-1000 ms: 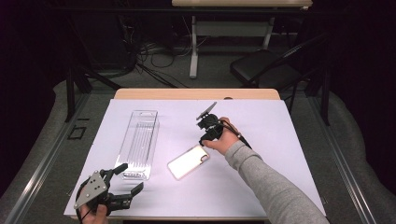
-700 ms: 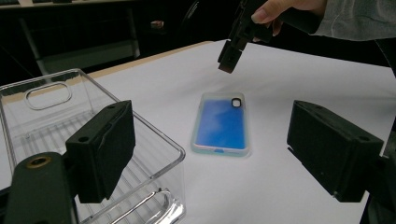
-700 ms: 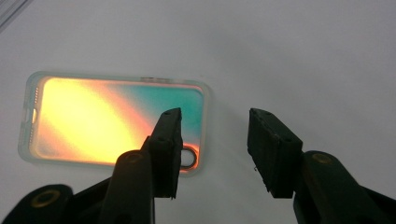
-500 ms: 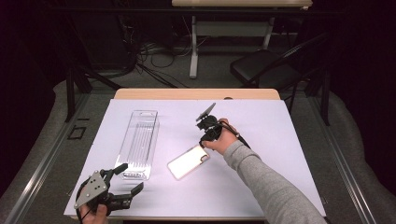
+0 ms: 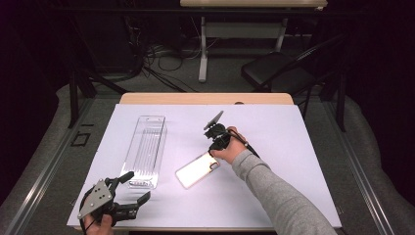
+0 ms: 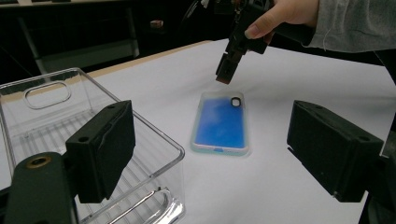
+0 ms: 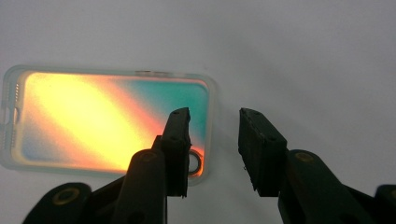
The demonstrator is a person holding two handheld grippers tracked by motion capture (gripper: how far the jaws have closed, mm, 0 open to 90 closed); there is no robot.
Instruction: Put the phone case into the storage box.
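clear bin [image 6: 93, 140] cut off by the left gripper view's bottom edge.

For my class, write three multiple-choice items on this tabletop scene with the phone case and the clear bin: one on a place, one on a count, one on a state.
1. Where does the phone case lie?
A. inside the clear bin
B. flat on the white table cover, right of the clear bin
C. on the chair

2. How many hand-held grippers are at the table?
A. one
B. two
C. three

3. How do the right gripper's jaws stand?
A. clamped on the case
B. apart, holding nothing, over the case's camera-hole end
C. inside the bin

Key: 1 B, the case rests on the white table cover beside the clear bin. 2 B, the left gripper and the right gripper. 3 B, a gap shows between its pads, though the jaws have just been closing.
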